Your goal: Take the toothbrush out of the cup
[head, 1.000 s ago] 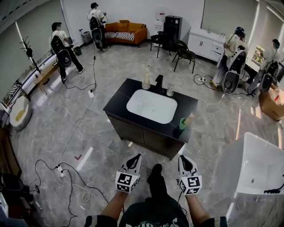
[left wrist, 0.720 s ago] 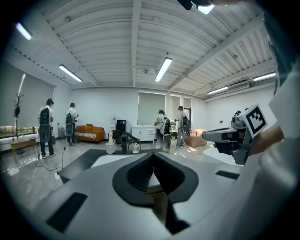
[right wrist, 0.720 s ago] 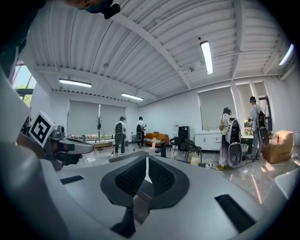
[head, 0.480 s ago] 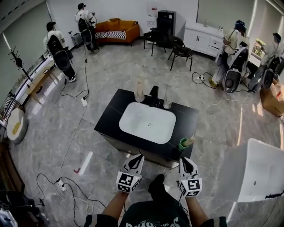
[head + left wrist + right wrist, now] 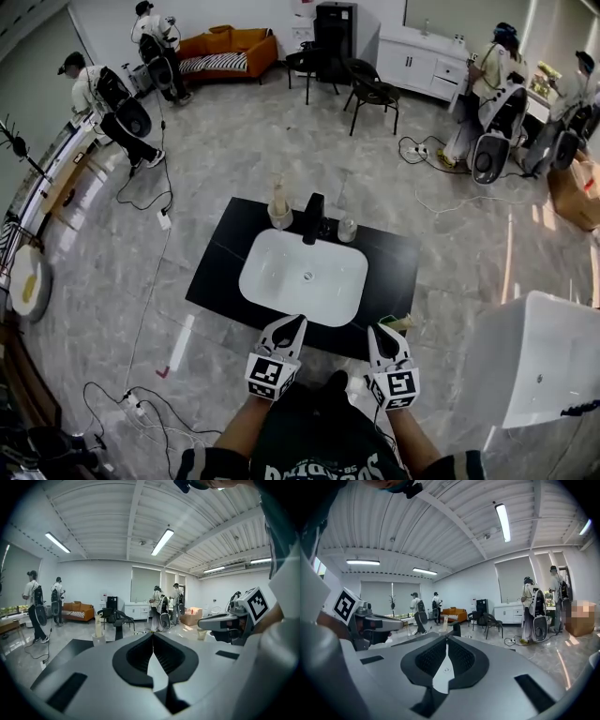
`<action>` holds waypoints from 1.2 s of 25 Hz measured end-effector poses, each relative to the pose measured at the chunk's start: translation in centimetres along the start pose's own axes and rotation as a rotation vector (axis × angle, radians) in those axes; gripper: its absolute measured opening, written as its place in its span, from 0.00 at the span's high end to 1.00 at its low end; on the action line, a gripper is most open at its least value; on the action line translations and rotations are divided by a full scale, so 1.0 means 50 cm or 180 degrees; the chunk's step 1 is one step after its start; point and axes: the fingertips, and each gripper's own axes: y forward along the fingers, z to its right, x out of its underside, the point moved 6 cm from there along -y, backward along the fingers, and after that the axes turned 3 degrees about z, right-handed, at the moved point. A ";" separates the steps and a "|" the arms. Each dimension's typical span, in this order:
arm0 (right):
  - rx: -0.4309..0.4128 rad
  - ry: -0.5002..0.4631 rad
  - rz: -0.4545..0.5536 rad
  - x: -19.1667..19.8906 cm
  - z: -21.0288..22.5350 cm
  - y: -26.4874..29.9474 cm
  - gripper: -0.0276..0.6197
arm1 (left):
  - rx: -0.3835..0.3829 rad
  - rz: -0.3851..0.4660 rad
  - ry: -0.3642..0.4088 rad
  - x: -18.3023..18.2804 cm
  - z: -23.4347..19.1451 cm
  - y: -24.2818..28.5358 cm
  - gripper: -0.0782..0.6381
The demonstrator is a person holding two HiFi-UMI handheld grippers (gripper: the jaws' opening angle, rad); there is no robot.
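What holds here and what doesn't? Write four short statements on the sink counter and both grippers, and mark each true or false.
1. The left gripper and the right gripper both have their jaws together, with nothing between them. True.
2. The toothbrush is out of the cup. False: it sticks up from the cup, which stands at the near right corner of the counter.
3. The sink is white and set in a black counter. True.
4. The faucet stands at the sink's near edge. False: it stands at the far edge, between a bottle and a glass.
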 end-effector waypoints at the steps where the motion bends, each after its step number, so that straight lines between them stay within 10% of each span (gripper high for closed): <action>1: 0.0006 -0.0001 0.0001 -0.002 0.000 0.013 0.89 | 0.0035 0.0002 -0.0008 -0.002 -0.008 0.016 0.88; 15: 0.0660 0.0040 0.0140 -0.067 -0.001 0.068 0.89 | 0.1228 -0.0088 0.0135 -0.011 -0.021 0.189 0.87; 30: 0.1537 0.0100 0.0028 -0.043 0.105 -0.131 0.89 | 0.2358 -0.0215 0.0353 0.022 0.249 0.303 0.65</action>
